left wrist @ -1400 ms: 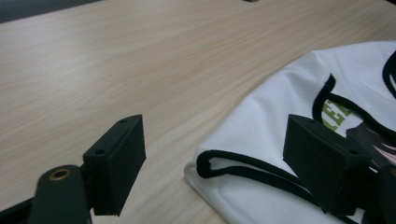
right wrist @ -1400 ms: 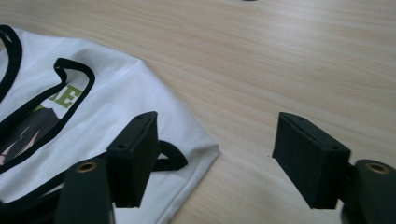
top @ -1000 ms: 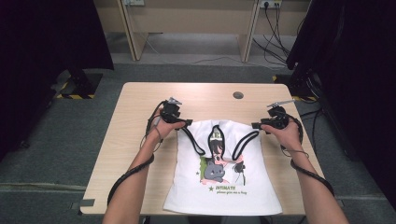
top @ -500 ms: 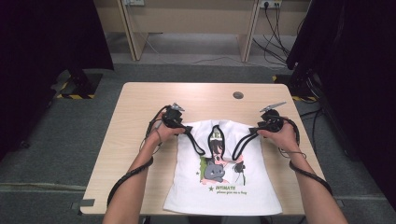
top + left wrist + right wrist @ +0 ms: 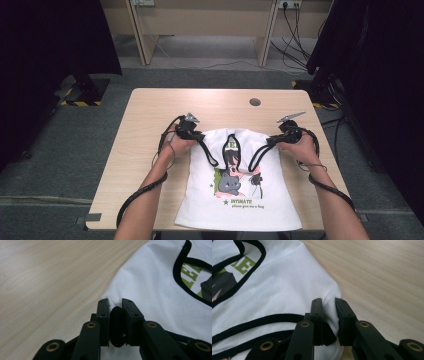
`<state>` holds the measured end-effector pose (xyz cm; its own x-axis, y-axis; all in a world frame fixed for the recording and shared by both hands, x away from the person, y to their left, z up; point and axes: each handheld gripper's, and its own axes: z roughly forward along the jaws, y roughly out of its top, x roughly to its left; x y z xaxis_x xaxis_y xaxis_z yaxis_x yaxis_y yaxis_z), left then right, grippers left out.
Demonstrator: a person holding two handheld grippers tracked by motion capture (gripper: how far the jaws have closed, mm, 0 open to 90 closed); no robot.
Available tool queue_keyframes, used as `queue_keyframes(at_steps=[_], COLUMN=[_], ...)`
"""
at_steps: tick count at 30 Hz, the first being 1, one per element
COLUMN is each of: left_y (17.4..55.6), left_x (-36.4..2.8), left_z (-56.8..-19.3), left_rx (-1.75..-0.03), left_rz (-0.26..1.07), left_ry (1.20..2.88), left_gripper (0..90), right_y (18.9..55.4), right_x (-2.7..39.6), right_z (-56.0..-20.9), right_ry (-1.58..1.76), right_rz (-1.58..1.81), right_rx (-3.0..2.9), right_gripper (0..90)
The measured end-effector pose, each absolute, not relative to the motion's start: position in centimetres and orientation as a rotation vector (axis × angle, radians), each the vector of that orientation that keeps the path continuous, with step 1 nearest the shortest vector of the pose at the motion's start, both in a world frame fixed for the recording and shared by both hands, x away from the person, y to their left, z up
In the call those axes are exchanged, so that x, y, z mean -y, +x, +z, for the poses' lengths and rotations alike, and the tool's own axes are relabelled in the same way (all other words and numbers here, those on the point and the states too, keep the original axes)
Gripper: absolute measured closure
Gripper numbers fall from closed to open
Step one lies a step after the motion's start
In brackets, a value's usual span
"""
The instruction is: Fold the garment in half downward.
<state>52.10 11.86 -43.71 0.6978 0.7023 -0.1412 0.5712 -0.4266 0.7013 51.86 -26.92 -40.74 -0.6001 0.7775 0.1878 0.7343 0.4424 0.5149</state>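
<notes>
A white sleeveless shirt (image 5: 240,195) with black trim lay flat on the counter (image 5: 150,115), its hem at the near edge and its shoulders toward the middle. The print on the chest carried green lettering; the high view gave the word "INTIMATE" and a smaller line beneath it that was too small to read. A small tag sat at the neckline, its writing also unreadable.

The left tongs (image 5: 192,133) gripped the shirt's left shoulder strap, and the right tongs (image 5: 276,139) gripped the right strap. Both pairs of jaws had just been closing, and each now pinched fabric.

The left gripper view (image 5: 115,305) showed what the high view could not: white cloth and a roll of black trim bunched between the two narrow jaws, right at the shirt's corner, with bare wood to the left. The right gripper view (image 5: 328,303) showed the same on the other side: a fold of white cloth clamped between the jaws at the shoulder's outer edge, black trim curving off to the left, and wood grain to the right.

The far half of the counter held a round grommet (image 5: 255,102) and open wood. Narrow strips of wood ran along both sides of the shirt.
</notes>
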Motion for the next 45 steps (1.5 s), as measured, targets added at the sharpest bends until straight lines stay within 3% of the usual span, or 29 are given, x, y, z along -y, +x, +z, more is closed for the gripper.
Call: queue_keyframes(at_steps=[22,45], left_y=[53.5,54.3], left_x=[-13.0,-13.0], left_z=[-39.2,-35.3], left_rx=[-1.020,-1.002], left_rz=[0.286,0.370], left_ry=[1.894,1.814], left_gripper=[78.5,79.0], right_y=[54.0,55.0], right_x=[26.7,25.7], right_z=[-36.2,-31.2], right_ry=[1.433,1.350], right_rz=[1.061,1.131], right_rx=[-2.480,-2.379], right_gripper=[79.1,79.4])
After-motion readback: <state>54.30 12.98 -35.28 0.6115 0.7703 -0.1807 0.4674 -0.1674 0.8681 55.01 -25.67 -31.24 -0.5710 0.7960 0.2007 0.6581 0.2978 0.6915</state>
